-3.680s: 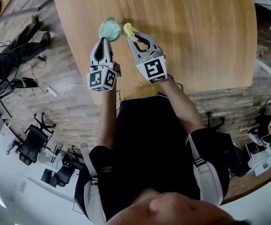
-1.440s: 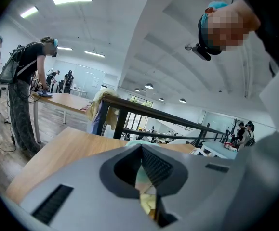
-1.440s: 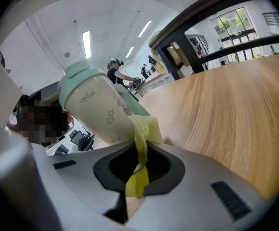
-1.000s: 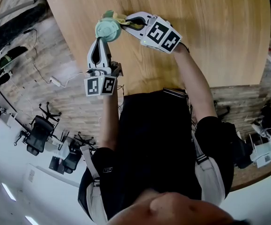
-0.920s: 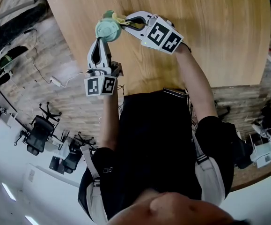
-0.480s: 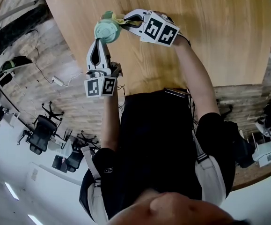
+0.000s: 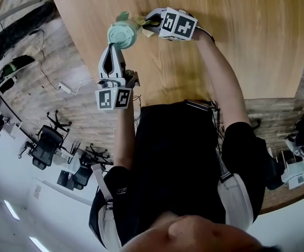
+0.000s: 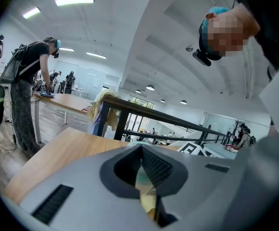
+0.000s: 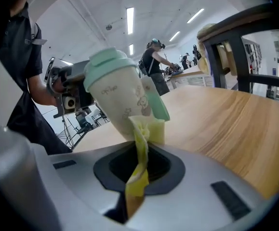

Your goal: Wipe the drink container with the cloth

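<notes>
Touching smooth tapered cup (image 9: pixel 117 97), crumpled yellow cloth (image 9: pixel 152 127) in right gripper (image 9: pixel 138 154)

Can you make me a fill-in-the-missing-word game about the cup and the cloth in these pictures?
1. The left gripper holds up the drink container, and its lid is pale ___.
2. The cloth pinched in the right gripper is ___ in colour.
3. The cloth is pressed against the side of the drink ___.
4. The table under both grippers is made of ___.

Missing words: green; yellow; container; wood.
</notes>
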`<action>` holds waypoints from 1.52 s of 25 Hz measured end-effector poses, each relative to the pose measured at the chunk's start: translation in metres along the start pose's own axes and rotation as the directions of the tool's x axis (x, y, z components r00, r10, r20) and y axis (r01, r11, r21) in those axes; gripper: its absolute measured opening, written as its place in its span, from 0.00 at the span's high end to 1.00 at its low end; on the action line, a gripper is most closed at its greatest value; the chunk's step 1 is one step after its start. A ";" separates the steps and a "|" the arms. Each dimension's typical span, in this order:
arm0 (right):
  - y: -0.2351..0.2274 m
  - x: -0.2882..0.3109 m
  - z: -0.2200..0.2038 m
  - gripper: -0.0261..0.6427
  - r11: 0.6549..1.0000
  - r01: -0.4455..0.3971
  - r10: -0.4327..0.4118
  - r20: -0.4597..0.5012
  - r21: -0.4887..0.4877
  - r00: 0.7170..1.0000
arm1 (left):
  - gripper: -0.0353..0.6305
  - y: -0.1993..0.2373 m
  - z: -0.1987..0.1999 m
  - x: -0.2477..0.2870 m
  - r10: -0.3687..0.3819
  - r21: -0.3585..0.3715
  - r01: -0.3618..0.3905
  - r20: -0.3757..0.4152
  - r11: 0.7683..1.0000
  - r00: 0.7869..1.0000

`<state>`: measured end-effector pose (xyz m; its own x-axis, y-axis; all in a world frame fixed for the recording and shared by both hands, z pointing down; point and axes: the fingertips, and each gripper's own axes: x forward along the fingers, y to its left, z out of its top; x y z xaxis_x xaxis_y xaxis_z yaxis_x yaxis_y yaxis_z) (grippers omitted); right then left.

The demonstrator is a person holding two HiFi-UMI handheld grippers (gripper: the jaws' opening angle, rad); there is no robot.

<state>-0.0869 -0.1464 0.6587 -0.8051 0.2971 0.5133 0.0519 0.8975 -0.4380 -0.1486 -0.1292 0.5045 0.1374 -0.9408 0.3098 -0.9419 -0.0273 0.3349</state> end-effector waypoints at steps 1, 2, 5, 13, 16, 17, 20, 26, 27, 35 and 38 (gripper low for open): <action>-0.002 0.002 -0.002 0.90 1.000 -0.006 0.006 -0.017 -0.002 1.000 | 0.91 0.000 0.000 0.000 0.000 -0.001 0.000 0.001 1.000 1.000; -0.005 0.003 -0.003 0.90 1.000 -0.009 0.009 -0.029 -0.006 1.000 | 0.91 0.000 0.001 0.000 0.000 -0.001 0.000 0.002 1.000 1.000; -0.012 0.005 -0.001 0.90 1.000 -0.019 0.017 -0.056 -0.024 0.998 | 0.91 -0.001 0.002 0.000 0.001 -0.004 -0.001 0.007 1.000 1.000; 0.003 -0.019 0.036 0.90 0.987 -0.047 0.039 -0.051 -0.155 0.998 | 0.91 -0.002 0.004 0.000 -0.002 -0.013 0.002 0.012 1.000 1.000; 0.012 -0.029 0.049 0.90 0.977 -0.060 0.054 -0.037 -0.205 0.998 | 0.91 -0.001 0.002 0.000 0.000 -0.010 0.000 0.015 1.000 1.000; 0.015 -0.032 0.054 0.90 0.974 -0.063 0.058 -0.027 -0.219 0.998 | 0.91 0.000 0.002 -0.001 0.000 -0.009 0.000 0.015 1.000 1.000; 0.019 -0.041 0.071 0.90 0.963 -0.066 0.070 0.007 -0.260 0.997 | 0.91 -0.001 0.003 -0.001 -0.001 -0.012 0.001 0.015 1.000 1.000; 0.015 -0.038 0.074 0.90 0.956 -0.122 0.119 -0.025 -0.267 0.993 | 0.91 -0.001 0.003 -0.001 -0.001 -0.012 0.001 0.015 1.000 1.000; 0.014 -0.036 0.073 0.90 0.956 -0.133 0.130 -0.030 -0.261 0.991 | 0.91 -0.001 0.003 -0.001 -0.001 -0.013 0.001 0.015 1.000 1.000; -0.002 -0.016 0.048 0.90 0.948 -0.227 0.192 -0.165 -0.225 0.967 | 0.91 -0.003 0.005 -0.002 -0.005 -0.016 0.005 0.015 1.000 1.000; -0.009 -0.007 0.032 0.90 0.942 -0.244 0.189 -0.233 -0.232 0.954 | 0.91 -0.003 0.006 -0.002 -0.006 -0.020 0.006 0.014 1.000 1.000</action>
<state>-0.1008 -0.1670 0.6358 -0.6205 0.5293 0.5787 0.3820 0.8484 -0.3664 -0.1479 -0.1295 0.4977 0.1383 -0.9453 0.2955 -0.9349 -0.0261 0.3539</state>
